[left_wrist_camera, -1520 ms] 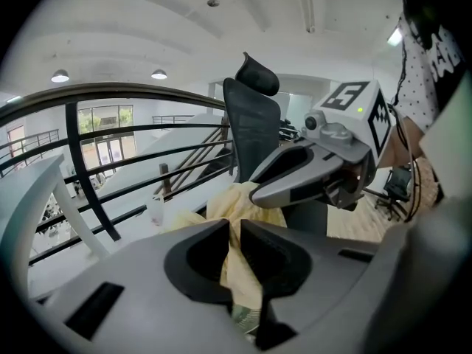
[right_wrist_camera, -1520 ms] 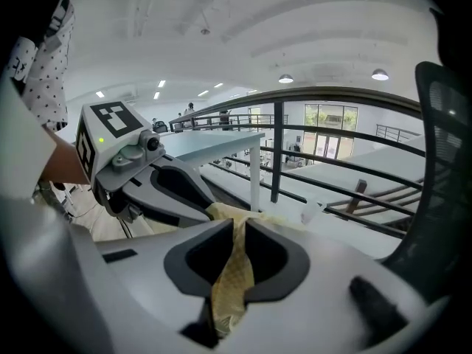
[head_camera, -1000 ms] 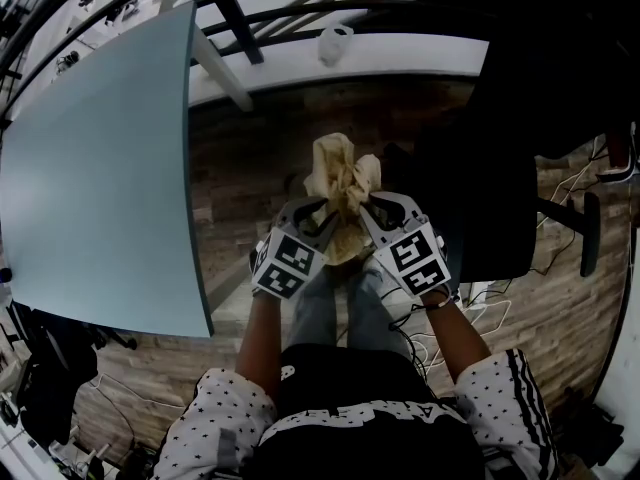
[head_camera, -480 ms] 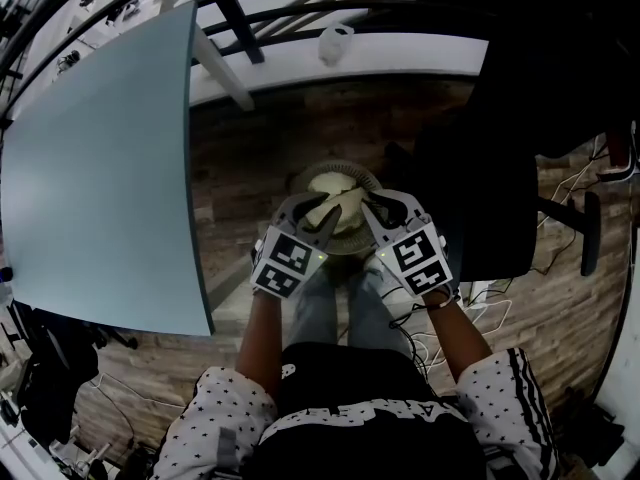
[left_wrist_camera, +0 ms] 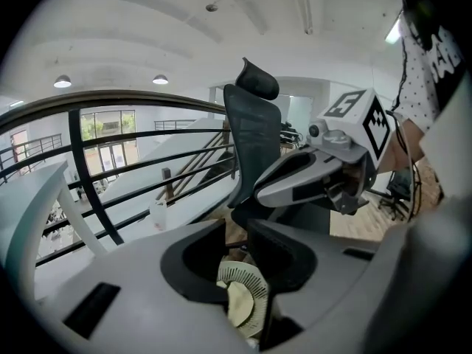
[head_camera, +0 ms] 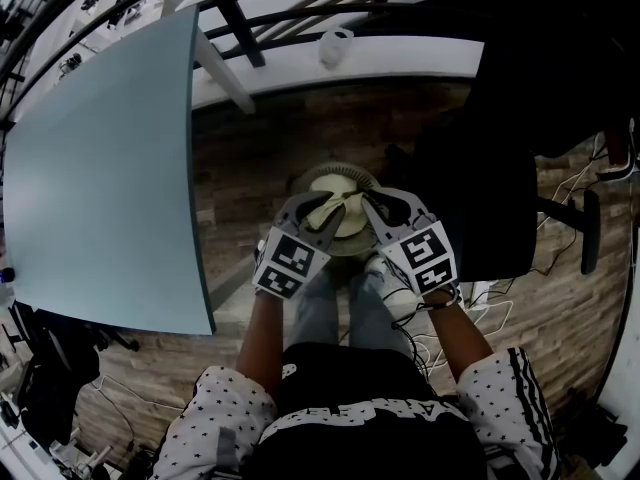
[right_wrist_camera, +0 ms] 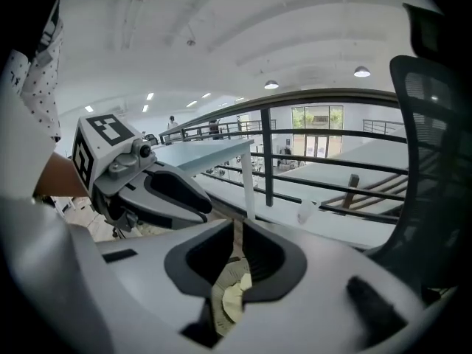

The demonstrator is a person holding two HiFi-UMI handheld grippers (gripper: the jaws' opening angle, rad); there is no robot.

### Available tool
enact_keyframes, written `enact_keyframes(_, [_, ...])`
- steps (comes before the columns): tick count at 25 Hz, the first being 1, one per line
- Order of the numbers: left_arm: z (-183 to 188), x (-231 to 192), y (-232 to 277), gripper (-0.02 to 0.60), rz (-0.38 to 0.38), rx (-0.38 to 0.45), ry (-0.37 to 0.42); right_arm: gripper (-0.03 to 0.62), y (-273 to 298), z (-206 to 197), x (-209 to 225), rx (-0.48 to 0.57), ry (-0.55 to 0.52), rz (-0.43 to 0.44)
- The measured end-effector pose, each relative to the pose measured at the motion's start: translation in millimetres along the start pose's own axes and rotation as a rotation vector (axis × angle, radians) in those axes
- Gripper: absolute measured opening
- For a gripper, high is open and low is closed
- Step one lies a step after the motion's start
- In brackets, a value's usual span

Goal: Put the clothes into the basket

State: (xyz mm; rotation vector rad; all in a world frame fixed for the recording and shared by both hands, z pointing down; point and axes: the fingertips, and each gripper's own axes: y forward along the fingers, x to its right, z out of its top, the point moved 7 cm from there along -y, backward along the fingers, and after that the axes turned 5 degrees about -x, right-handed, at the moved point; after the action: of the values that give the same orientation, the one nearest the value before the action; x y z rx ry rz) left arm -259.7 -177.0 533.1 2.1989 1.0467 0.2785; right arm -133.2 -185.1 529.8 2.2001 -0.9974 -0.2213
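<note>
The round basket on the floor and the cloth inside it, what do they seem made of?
Round pale basket: likely moulded plastic, matte, judging by the even slits around its rim. Cream cloth inside: soft fabric, perhaps cotton; it lies crumpled in folds.

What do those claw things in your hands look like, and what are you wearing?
The left claw and right claw are light grey plastic with black pads inside, curved a bit like beaks. Behind each sits a cube covered in black-and-white square markers. The sleeves are short and white with small dark dots, and the right one also has black stripes.
</note>
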Motion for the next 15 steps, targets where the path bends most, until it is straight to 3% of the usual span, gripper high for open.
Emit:
enact_keyframes(4, [4.0,0.8,-3.0,0.097,-0.001,0.021,0.010,0.040,-2.1,2.3,1.3,0.027,0.023,0.006])
enact_keyframes(9, [12.3,1.1,-10.8,0.052,0.013,0.082,-0.001,0.040,-7.0,7.3,-1.4,0.041,0.025,0.011])
enact_keyframes(15, [22.1,1.8,-22.5,0.031,0.021,0.137,-0.015,0.040,-17.4,20.6,-4.8,0.090,-0.012,0.019])
